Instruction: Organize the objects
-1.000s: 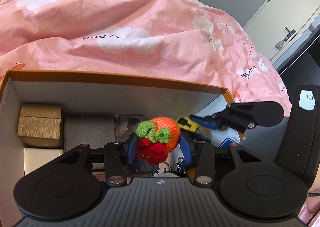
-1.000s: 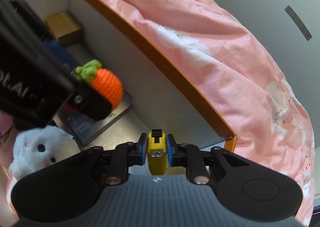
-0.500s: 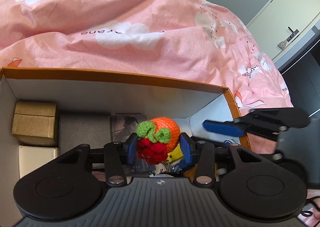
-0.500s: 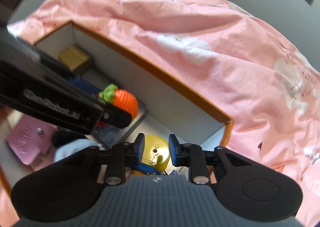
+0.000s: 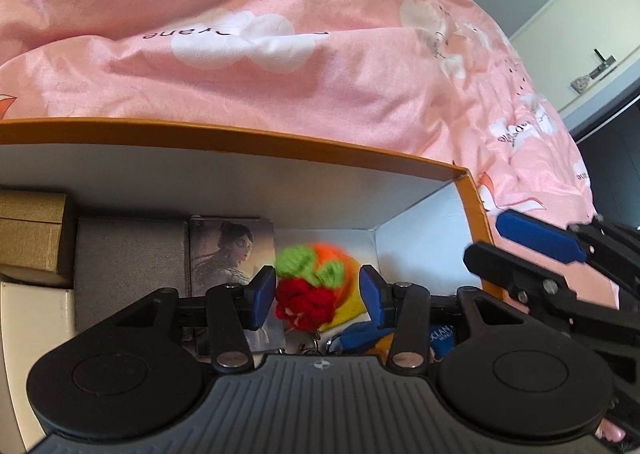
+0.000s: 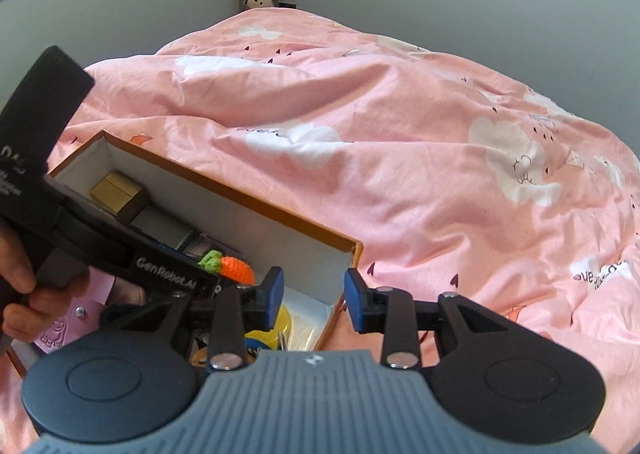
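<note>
Left wrist view shows my left gripper point(image 5: 318, 296) with its blue pads opening. The knitted fruit toy point(image 5: 314, 286) sits between the pads. It is orange with green leaves and a red bumpy part. The picture of it is blurry, and there is a gap on its right side, so the pads are not pressing it. The toy is low inside the orange box point(image 5: 248, 142), near the right end. Under it lies something round and yellow point(image 5: 348, 308). Just beside the toy on the left is a card with a drawn face point(image 5: 230, 250). Next comes a grey box point(image 5: 130, 258), then a gold box point(image 5: 32, 234) at the far left. The orange box rests on a bed with a pink blanket point(image 5: 240, 34).

Right wrist view shows my right gripper point(image 6: 314, 298) with its pads opening too. Nothing is between them. It hangs over the right end of the orange box point(image 6: 280, 220). The yellow thing point(image 6: 282, 324) lies in the box below the left pad. My left hand point(image 6: 24, 286) holds the other gripper at the left side of this view.
</note>
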Demonstrator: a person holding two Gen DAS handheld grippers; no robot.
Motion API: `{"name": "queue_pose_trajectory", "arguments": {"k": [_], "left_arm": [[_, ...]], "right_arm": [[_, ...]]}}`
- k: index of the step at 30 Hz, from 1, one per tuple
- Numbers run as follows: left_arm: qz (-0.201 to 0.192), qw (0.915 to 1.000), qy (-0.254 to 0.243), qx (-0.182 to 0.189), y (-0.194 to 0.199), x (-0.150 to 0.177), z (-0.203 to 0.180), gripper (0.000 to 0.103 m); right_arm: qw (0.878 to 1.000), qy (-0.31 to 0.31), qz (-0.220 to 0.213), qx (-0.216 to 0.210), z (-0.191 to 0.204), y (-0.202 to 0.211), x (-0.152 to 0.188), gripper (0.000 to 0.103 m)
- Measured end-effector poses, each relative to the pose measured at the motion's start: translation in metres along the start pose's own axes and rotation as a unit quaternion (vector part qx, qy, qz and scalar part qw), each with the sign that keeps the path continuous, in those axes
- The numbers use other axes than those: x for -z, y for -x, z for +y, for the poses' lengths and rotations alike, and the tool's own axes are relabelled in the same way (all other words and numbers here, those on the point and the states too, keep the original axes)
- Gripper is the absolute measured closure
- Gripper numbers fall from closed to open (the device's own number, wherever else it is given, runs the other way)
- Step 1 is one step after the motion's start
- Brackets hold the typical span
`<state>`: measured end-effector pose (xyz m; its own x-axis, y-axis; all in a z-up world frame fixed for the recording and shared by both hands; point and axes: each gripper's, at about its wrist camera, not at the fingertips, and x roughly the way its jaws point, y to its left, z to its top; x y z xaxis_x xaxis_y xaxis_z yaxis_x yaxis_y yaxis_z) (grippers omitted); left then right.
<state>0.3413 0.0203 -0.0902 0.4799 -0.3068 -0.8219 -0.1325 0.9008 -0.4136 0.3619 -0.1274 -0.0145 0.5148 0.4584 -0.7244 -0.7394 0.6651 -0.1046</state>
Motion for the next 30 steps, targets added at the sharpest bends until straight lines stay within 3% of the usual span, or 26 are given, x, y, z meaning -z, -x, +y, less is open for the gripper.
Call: {"name": "queue_pose_trajectory", "arguments": {"k": [2,7,12,14,16,18,22,26,30], "left_arm": [[0.000,1.0000,0.004,-0.006,0.002,0.000,0.001,0.042],[-0.015,0.9998,-0.009,-0.013,0.021,0.002,-0.005,0.041],[-0.062,0.9970,-0.044,-0.016,0.063,0.015,-0.021,0.037],[-0.089,0.9936,-0.065,-0.024,0.085,0.023,-0.029,0.034],[-0.126,0.9876,-0.086,-0.036,0.110,0.032,-0.037,0.028],[-0.168,0.9790,-0.103,-0.051,0.136,0.044,-0.045,0.022],[-0.243,0.9585,-0.126,-0.081,0.180,0.070,-0.055,0.013],[-0.292,0.9372,-0.146,-0.123,0.209,0.096,-0.060,0.010],[-0.318,0.9200,-0.155,-0.168,0.223,0.118,-0.059,0.009]], "right_arm": [[1.000,-0.002,0.000,-0.001,0.000,0.003,0.004,0.067],[1.000,-0.015,-0.001,-0.003,0.000,0.007,0.009,0.066],[0.999,-0.038,-0.010,-0.007,0.005,0.025,0.014,0.053],[0.999,-0.046,-0.017,-0.010,0.009,0.036,0.016,0.053],[0.998,-0.054,-0.029,-0.012,0.014,0.051,0.017,0.048],[0.997,-0.065,-0.047,-0.013,0.020,0.068,0.018,0.035],[0.993,-0.084,-0.085,-0.019,0.035,0.106,0.020,0.027],[0.987,-0.101,-0.125,-0.016,0.051,0.139,0.026,0.014],[0.981,-0.118,-0.153,-0.007,0.069,0.163,0.034,0.009]]}}
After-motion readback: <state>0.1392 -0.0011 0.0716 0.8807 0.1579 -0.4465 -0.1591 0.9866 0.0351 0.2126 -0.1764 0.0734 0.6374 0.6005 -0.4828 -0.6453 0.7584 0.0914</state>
